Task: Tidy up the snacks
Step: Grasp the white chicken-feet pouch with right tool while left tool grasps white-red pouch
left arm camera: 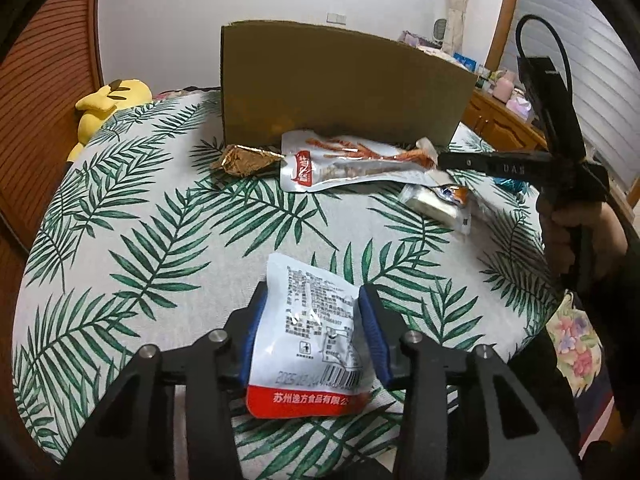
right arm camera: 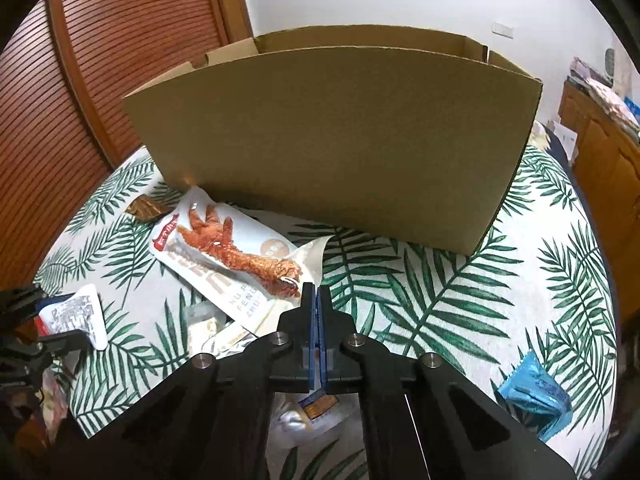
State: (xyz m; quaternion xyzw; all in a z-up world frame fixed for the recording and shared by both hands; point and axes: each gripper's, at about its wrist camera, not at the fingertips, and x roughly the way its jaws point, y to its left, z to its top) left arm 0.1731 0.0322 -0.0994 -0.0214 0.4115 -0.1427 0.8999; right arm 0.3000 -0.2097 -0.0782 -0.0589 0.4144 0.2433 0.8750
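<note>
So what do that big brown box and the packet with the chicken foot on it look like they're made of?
The brown box looks like plain corrugated cardboard: matte tan, unprinted, with folded flaps and cut edges at the top. The chicken-foot packet seems to be glossy plastic film, possibly foil-lined: it shines, wrinkles, and one sealed corner curls up.
</note>
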